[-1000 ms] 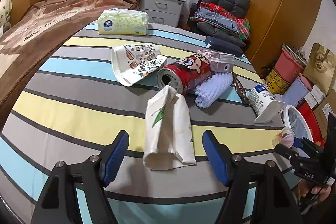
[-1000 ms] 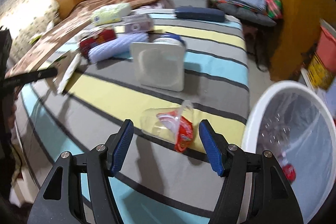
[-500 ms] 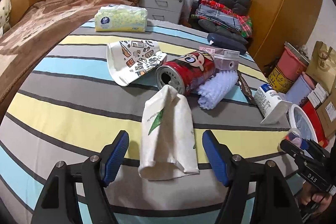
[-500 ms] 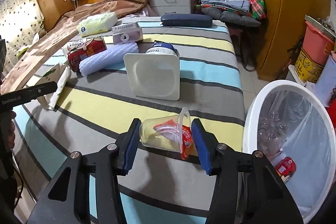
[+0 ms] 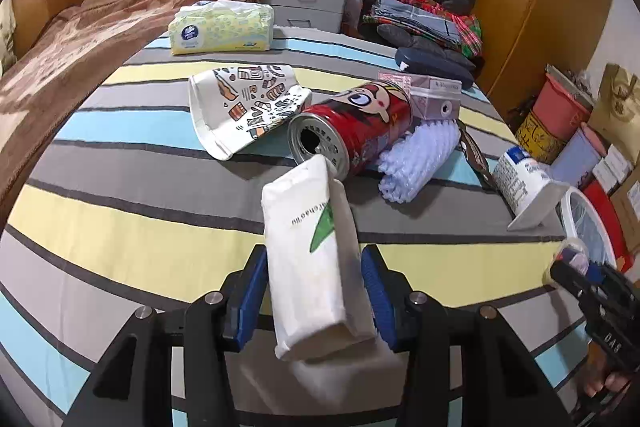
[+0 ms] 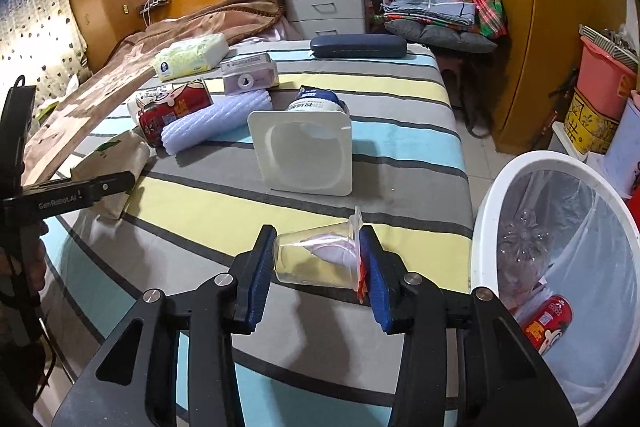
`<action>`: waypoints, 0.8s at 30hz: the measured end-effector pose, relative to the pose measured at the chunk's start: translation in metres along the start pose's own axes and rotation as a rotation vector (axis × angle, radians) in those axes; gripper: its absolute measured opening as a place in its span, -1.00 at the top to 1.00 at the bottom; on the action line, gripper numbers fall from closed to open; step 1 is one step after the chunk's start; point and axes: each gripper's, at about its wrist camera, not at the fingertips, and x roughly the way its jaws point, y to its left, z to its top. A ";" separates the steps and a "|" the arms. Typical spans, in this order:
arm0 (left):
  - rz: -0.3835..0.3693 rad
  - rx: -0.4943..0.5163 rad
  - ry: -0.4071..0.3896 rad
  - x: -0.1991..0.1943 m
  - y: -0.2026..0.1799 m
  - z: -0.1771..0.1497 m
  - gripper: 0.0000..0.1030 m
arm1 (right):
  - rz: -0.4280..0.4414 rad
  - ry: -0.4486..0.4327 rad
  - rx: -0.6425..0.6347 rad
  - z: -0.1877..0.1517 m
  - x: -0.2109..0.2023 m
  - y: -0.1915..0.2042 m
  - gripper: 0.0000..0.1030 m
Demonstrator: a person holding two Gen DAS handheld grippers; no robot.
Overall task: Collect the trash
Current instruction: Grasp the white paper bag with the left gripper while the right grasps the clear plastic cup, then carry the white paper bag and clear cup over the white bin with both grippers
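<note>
A white paper bag (image 5: 308,251) with a green logo stands tilted between the blue pads of my left gripper (image 5: 314,255). Its jaws are closing and both pads press the bag's sides, with a shadow under it. A clear plastic cup (image 6: 316,259) with a red torn lid lies sideways in my right gripper (image 6: 318,239). These jaws are closing too, one pad on the cup's base and one on its rim. On the striped bed (image 5: 120,235) lie a red can (image 5: 352,127), a patterned paper cup (image 5: 244,107), a lilac ribbed roll (image 5: 420,159) and a white tub (image 6: 304,151).
A white bin (image 6: 488,211) with a clear liner stands off the bed's right edge, a red can (image 6: 546,323) inside it. A tissue pack (image 5: 222,31), a pink box (image 6: 250,77) and a dark case (image 6: 358,46) lie farther back. A brown blanket (image 5: 80,43) covers the left.
The left jaws have drawn in onto the paper bag, whose near end has tipped up. The right jaws have narrowed from wide apart onto the plastic cup.
</note>
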 end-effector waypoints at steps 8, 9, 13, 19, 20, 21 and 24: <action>-0.041 -0.089 -0.014 -0.004 0.011 -0.001 0.20 | 0.005 -0.004 -0.002 -0.002 -0.002 0.001 0.17; -0.042 -0.088 -0.018 -0.005 0.011 -0.002 0.24 | 0.005 -0.005 -0.001 -0.002 -0.002 0.001 0.17; -0.020 -0.079 -0.056 -0.012 0.008 -0.003 0.55 | 0.004 -0.003 0.003 -0.002 -0.002 0.002 0.17; -0.008 -0.036 -0.099 -0.023 -0.003 -0.002 0.64 | 0.002 -0.012 0.009 -0.003 -0.005 0.001 0.18; -0.010 -0.038 -0.104 -0.025 -0.005 -0.003 0.64 | 0.001 -0.015 0.010 -0.003 -0.005 0.001 0.18; -0.013 -0.035 -0.107 -0.026 -0.006 -0.003 0.64 | 0.001 -0.016 0.010 -0.003 -0.005 0.000 0.18; -0.019 -0.014 -0.124 -0.032 -0.013 -0.005 0.64 | 0.002 -0.020 0.010 -0.003 -0.006 0.000 0.18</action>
